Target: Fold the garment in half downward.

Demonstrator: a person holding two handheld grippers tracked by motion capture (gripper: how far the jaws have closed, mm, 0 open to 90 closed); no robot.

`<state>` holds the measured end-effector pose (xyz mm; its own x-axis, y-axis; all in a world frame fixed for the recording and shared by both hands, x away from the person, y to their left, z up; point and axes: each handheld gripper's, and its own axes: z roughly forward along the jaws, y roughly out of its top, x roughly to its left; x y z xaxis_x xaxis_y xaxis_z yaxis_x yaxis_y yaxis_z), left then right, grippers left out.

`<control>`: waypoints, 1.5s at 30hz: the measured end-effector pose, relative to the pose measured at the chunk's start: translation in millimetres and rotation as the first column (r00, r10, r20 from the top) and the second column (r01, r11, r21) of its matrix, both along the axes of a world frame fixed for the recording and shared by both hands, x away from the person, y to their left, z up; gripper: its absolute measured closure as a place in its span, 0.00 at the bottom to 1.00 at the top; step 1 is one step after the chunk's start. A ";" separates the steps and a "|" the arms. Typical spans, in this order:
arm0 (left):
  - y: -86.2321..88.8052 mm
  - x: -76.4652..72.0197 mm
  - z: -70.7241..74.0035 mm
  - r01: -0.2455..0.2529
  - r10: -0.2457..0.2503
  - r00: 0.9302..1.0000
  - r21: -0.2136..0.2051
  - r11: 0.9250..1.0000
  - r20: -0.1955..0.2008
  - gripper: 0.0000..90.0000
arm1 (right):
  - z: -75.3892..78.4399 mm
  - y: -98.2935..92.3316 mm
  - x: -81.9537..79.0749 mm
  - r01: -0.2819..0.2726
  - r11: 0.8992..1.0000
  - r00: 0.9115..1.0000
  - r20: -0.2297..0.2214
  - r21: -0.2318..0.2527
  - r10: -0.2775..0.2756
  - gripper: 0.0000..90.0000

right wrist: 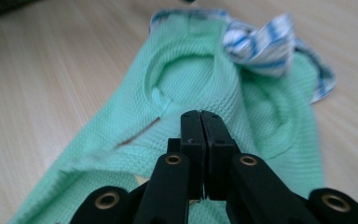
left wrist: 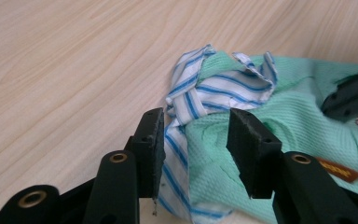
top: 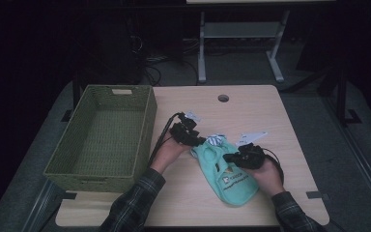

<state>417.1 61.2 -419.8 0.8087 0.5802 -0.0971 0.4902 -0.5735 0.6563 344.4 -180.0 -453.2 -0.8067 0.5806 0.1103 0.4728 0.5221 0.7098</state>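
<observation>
The left gripper had its jaws partly open, standing on both sides of the striped collar of the green garment without pressing it. The right gripper was clenched tight above the green knit; whether it pinched any cloth, I could not tell. The garment lay on the table between both hands, its long axis running from the collar at the far left to the hem at the near right. The woven basket stood empty at the left, nearer to the left gripper.
</observation>
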 end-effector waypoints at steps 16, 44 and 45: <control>-11.1 18.0 -22.3 0.005 -0.004 0.999 0.031 1.000 -0.040 0.55 | -14.7 6.9 2.3 -0.011 0.999 0.999 -0.034 -0.040 0.010 0.98; -15.0 8.9 -32.4 0.095 -0.088 0.993 0.110 0.989 -0.073 0.93 | -14.9 6.7 2.1 -0.009 0.999 1.000 -0.027 -0.045 0.008 0.99; -13.4 9.6 -31.9 0.082 -0.076 0.995 0.101 0.991 -0.069 0.93 | -14.9 6.7 2.2 -0.007 0.999 1.000 -0.028 -0.045 0.006 0.99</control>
<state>426.7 47.7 -451.7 0.8463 0.5243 -0.0938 0.4804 -0.6753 0.5596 346.6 -173.3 -468.1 -0.8075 0.5801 0.1067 0.4885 0.5563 0.6723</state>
